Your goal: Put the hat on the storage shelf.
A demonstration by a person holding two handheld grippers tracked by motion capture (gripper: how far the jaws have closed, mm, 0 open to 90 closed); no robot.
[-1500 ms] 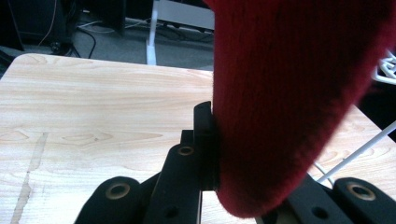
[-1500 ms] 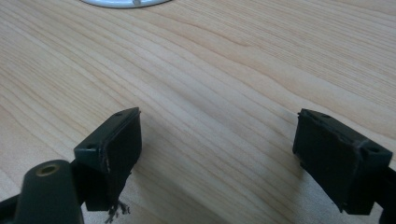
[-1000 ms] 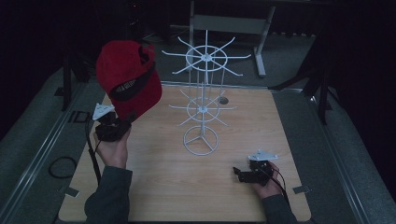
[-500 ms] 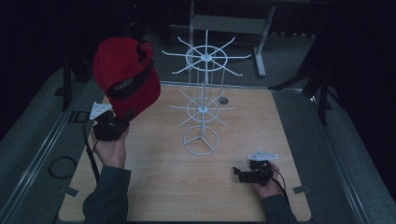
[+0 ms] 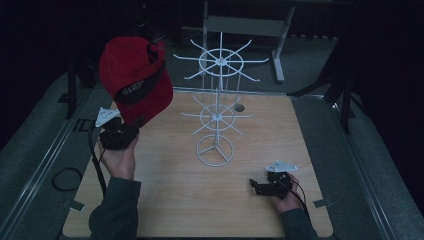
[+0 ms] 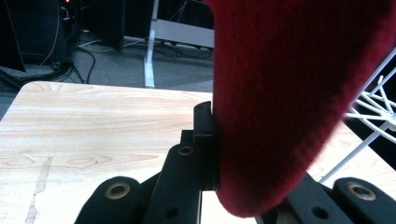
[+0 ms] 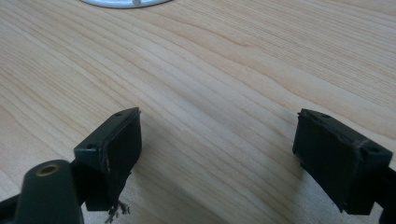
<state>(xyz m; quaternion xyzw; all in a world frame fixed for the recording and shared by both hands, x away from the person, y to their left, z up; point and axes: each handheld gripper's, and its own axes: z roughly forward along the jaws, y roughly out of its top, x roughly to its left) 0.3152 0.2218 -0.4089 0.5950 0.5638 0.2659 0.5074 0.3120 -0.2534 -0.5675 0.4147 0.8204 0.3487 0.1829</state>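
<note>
High view set above the near edge, facing forward and down over the whole desk (image 5: pixel 165 200); left gripper view close behind its tongs, level across the same wood; right gripper view nearly against it, sharing the white rack (image 5: pixel 216 115) base (image 7: pixel 123 3).

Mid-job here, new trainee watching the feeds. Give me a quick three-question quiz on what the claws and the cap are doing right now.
1. True or false: the left claw is shut on the red cap.
2. Is the right claw A) holding the rack, B) open and holding nothing, low over the table, or C) gripping the cap?
3. Fill in: the cap is held up to the ____ of the rack in the high view.

Key: 1 true; 2 B; 3 left.
</note>
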